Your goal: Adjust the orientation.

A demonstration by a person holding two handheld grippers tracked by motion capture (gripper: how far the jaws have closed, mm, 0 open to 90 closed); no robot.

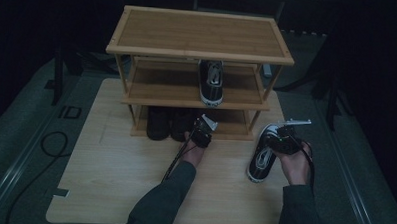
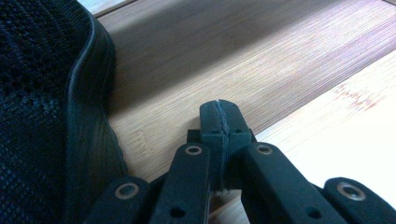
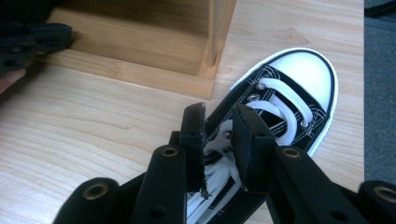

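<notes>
Dim surroundings ring the pale desk [image 1: 109, 189], where a black-and-white sneaker [image 3: 289, 100] lies under the right gripper [image 3: 219, 123], whose angled-down jaws straddle its laces, grasping its tongue. Left gripper [image 2: 219, 116], clenched empty, rests beside a black shoe [image 2: 42, 93] at the shoe rack [image 1: 199, 34].

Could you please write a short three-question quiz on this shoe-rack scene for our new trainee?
1. True or false: the left gripper has its jaws shut on nothing.
2. Which gripper is at the laces of the black-and-white canvas sneaker lying on the pale wooden table?
3. Which level of the three-tier bamboo shoe rack bears the matching black-and-white sneaker: A top, B middle, C bottom?

Key: 1 true; 2 the right gripper; 3 B.
</notes>
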